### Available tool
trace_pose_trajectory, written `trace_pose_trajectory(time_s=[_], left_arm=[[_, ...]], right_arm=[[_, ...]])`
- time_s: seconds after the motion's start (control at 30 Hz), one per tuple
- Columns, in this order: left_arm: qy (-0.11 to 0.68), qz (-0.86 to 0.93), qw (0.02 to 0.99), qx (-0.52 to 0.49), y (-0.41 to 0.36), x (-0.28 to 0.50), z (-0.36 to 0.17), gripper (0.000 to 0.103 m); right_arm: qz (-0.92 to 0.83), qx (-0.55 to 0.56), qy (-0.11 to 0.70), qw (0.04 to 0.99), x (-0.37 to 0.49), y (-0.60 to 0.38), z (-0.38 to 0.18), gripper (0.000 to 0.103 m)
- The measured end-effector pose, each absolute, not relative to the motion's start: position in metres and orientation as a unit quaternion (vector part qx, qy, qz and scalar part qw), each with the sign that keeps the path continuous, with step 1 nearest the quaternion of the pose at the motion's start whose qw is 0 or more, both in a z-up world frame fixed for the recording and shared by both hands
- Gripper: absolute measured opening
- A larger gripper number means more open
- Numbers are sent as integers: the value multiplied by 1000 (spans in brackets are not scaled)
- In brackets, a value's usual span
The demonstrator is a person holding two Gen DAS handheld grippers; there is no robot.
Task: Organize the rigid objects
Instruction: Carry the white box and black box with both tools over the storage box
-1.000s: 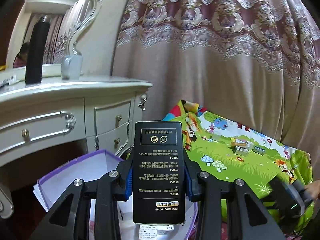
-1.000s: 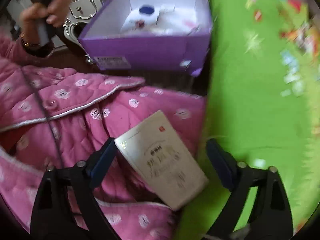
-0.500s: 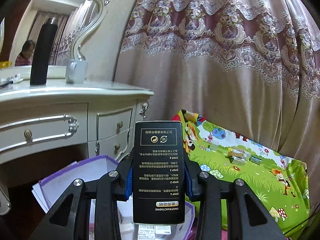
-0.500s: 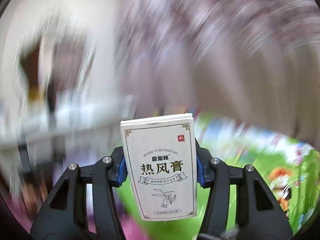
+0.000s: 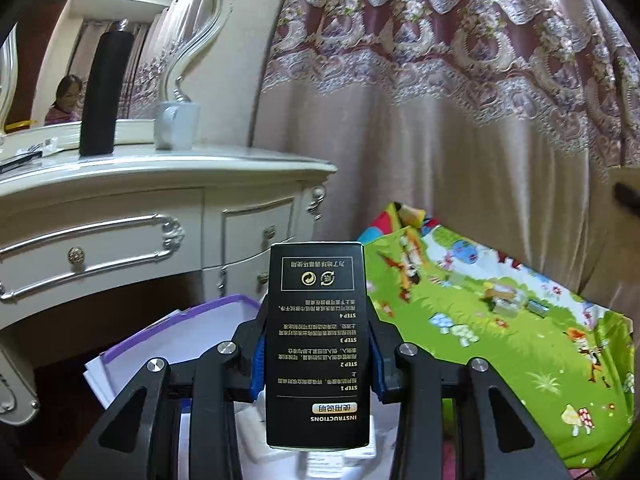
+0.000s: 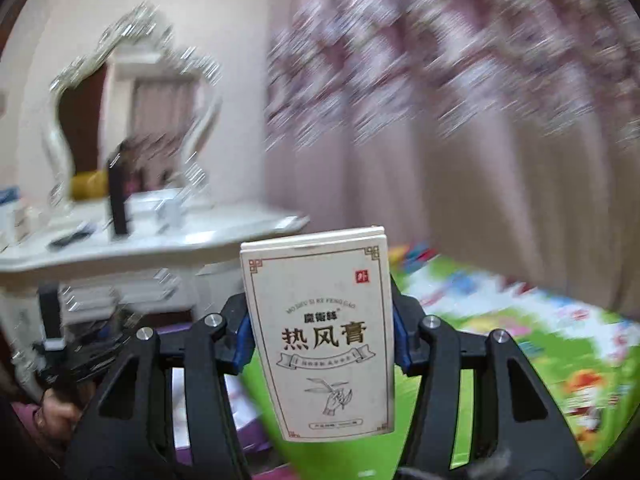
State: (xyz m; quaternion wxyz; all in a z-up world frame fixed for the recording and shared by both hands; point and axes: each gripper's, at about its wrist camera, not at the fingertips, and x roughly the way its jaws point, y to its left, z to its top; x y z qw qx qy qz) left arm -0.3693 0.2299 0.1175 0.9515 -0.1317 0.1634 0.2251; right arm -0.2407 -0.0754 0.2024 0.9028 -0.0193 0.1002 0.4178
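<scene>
Black box (image 5: 318, 344) clenched in my left gripper (image 5: 318, 354), white box (image 6: 320, 336) clamped in my right gripper (image 6: 322, 336), both in the air; next, I judge, lowering them into the purple bin (image 5: 168, 328).

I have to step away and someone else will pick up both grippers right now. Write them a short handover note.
Left gripper: shut on the black box, held above the purple bin.
Right gripper: jaws have just been closing and now clamp the white box, lifted over the green play mat; this view is motion-blurred.
Done: both boxes picked up; the bin already holds some white items.
Left: probably set both boxes in the bin, then check the small items far back on the mat.
</scene>
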Motion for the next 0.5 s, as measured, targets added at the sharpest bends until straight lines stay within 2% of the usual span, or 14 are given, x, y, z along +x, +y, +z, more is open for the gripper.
trace_pose_trajectory(time_s=[0.23,0.5], left_arm=[[187,250,939,-146,245,-373,104,40],[234,288,912,-173,272,-374,78,40]], right_arm=[[523,-122,199,819,-250,77,148,57],[526,-177,244,796,-257,149,110,57]])
